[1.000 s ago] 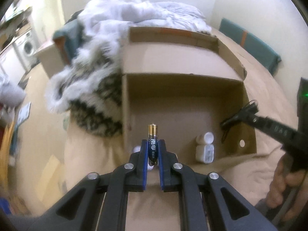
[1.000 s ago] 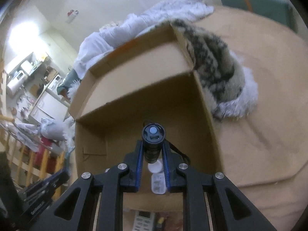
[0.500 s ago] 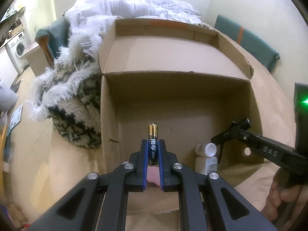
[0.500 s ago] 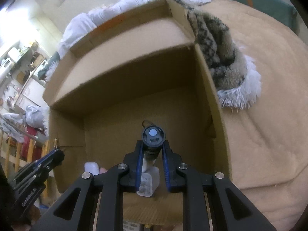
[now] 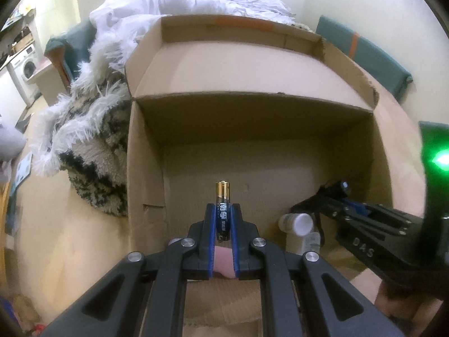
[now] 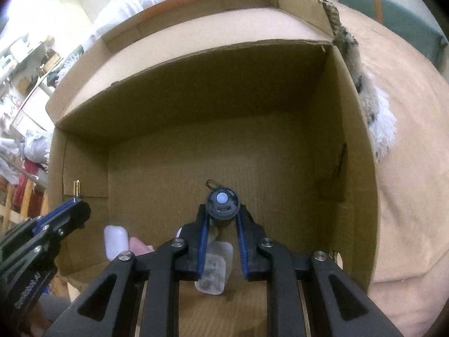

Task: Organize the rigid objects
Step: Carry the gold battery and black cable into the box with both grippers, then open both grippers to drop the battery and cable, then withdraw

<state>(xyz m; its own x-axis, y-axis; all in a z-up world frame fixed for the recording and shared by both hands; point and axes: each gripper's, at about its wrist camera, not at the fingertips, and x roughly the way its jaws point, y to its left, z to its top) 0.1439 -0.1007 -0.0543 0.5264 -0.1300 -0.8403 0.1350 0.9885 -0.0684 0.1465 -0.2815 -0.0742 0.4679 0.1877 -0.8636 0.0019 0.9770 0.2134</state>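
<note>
My left gripper (image 5: pixel 223 216) is shut on a blue and gold battery (image 5: pixel 222 202), held upright over the near edge of an open cardboard box (image 5: pixel 146 168). My right gripper (image 6: pixel 221 219) is shut on a black flashlight (image 6: pixel 221 206) with a wrist cord, held inside the same box (image 6: pixel 359 196). A clear plastic bottle with a white cap (image 5: pixel 300 224) lies on the box floor below the right gripper; it also shows in the right wrist view (image 6: pixel 214 266). A white item (image 6: pixel 115 238) and a pink item (image 5: pixel 223 261) lie at the near left of the box floor.
A shaggy black-and-white blanket (image 5: pixel 92 140) and white bedding (image 5: pixel 174 2) lie against the box's left and back. The box stands on a beige bed cover (image 6: pixel 407 168). A teal cushion (image 5: pixel 362 53) is at the far right.
Both grippers have moved forward and down toward the box. The right gripper with the flashlight is now well inside it; the left gripper with the battery has reached its near edge.
</note>
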